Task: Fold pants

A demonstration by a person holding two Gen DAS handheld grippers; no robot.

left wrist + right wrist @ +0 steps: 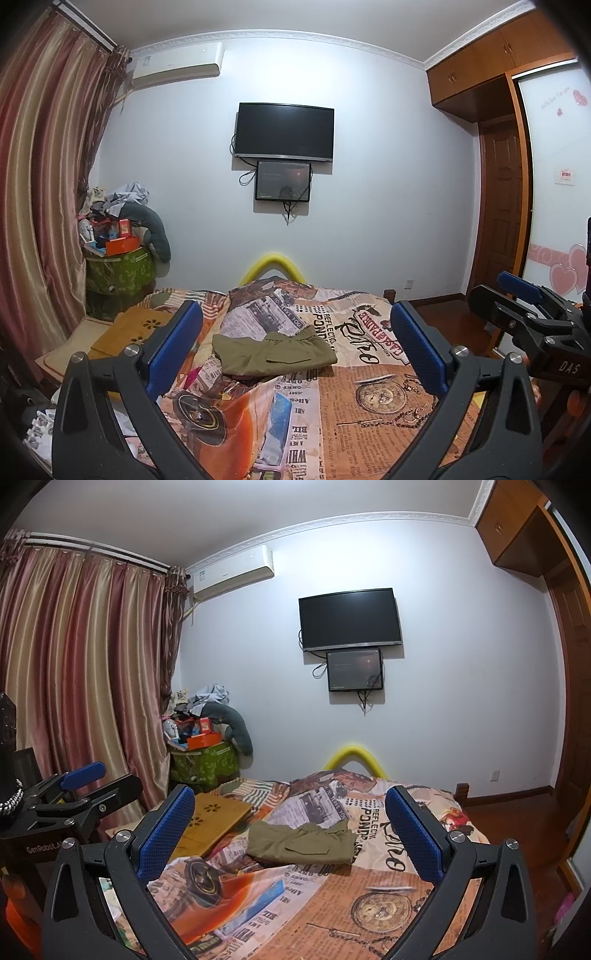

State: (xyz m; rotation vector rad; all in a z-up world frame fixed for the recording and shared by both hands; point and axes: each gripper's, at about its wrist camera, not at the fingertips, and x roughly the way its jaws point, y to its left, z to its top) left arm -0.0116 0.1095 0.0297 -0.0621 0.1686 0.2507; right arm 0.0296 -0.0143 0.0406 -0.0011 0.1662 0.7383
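Olive-green pants (275,352) lie folded in a compact rectangle on the newspaper-print bedspread (369,402), waistband toward the far side. They also show in the right wrist view (301,842). My left gripper (295,350) is open and empty, held above the near part of the bed, well back from the pants. My right gripper (291,836) is open and empty too, at a similar height beside it. The right gripper shows at the right edge of the left wrist view (532,317); the left gripper shows at the left edge of the right wrist view (77,797).
A wooden lap tray (214,819) lies on the bed's left side. A green basket piled with boxes and clothes (203,749) stands in the far left corner by the curtain (92,686). A TV (349,618) hangs on the far wall. A wardrobe (517,177) stands at right.
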